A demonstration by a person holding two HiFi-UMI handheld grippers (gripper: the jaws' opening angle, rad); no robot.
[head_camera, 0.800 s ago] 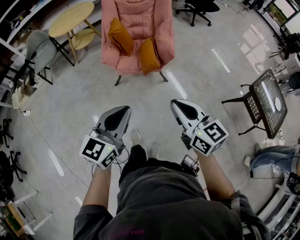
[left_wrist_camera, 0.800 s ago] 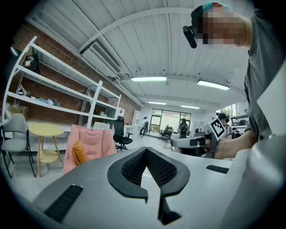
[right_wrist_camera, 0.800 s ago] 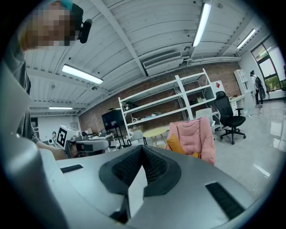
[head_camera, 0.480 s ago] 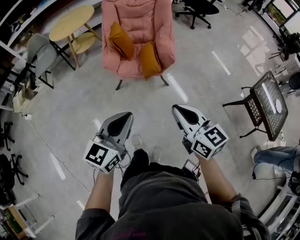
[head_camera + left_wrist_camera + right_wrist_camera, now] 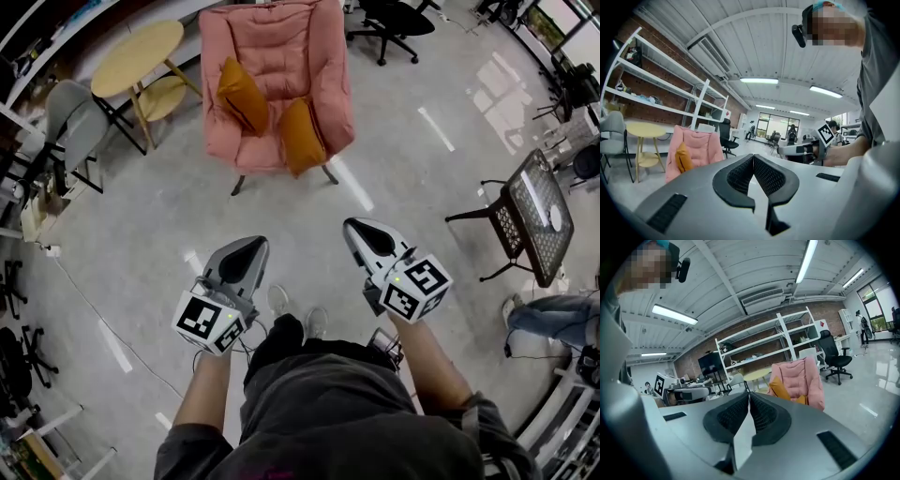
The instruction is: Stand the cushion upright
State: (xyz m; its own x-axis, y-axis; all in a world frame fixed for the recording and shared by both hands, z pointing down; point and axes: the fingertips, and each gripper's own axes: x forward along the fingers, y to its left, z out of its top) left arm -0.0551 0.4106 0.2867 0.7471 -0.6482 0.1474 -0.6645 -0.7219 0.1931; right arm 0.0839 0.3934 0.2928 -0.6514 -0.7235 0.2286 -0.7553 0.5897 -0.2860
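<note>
Head view: the pink padded armchair (image 5: 277,84) holding two orange cushions (image 5: 242,94) is seen larger and nearer than a moment before, though still well ahead of the left gripper (image 5: 247,249) and right gripper (image 5: 362,231)

Left gripper view: its fingers (image 5: 738,176) are pressed together on nothing, and the cushions are seen far beyond the tips, to their left

Right gripper view: its fingers (image 5: 764,416) are likewise closed and empty, with the cushions far ahead, to the right

An approach is judged to be under way, and no cushion has yet been reached

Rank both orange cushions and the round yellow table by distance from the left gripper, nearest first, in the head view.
1. Right orange cushion, at the seat's front.
2. Left orange cushion, against the backrest.
3. Round yellow table, far left.
</note>
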